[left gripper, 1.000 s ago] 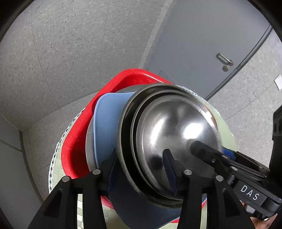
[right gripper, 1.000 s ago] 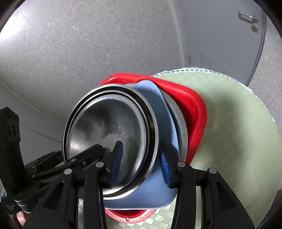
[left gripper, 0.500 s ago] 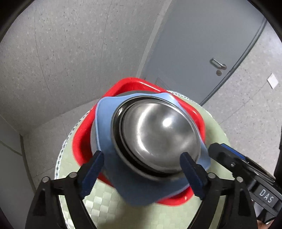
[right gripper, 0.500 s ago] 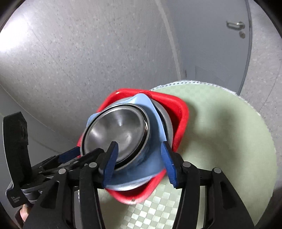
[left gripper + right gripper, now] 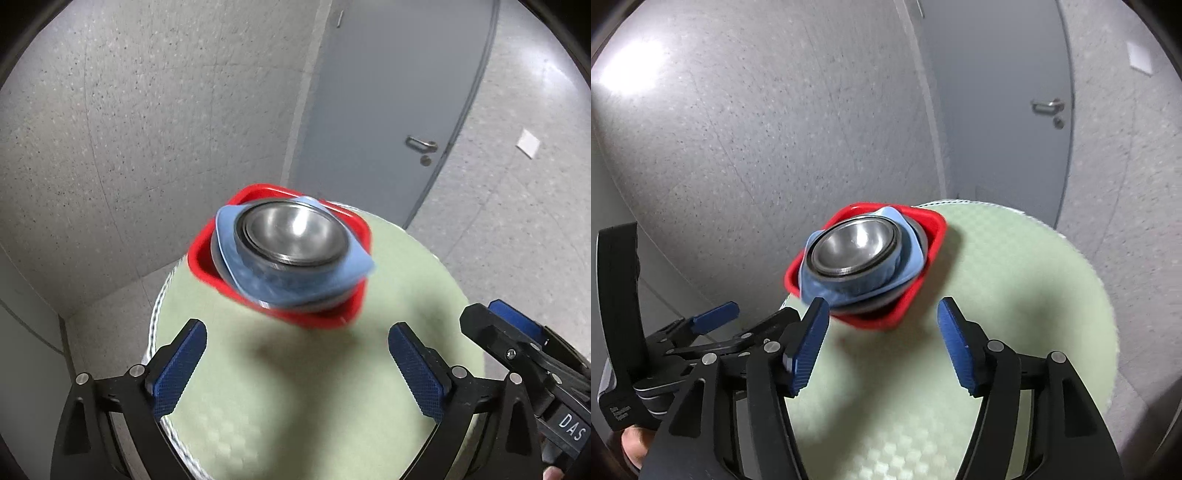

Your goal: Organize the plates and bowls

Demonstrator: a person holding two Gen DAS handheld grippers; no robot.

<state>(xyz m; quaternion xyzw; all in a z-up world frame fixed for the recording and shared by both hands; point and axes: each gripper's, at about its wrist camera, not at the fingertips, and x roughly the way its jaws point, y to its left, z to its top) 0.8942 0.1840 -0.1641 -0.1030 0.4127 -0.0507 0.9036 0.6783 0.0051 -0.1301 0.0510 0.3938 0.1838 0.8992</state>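
Left gripper (image 5: 297, 363): jaws standing wide, gripping nothing.
Right gripper (image 5: 881, 343): jaws also gaping wide, empty.
Steel bowls (image 5: 291, 230): nesting in blue dish (image 5: 227, 236), inside red basin (image 5: 201, 258), sitting ahead of both jaws.
Table (image 5: 424, 280): lying under the jaws.

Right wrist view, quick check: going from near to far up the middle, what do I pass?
Right gripper with fingers spread and empty → green checkered mat → red tray holding the blue plate and steel bowls → speckled wall.
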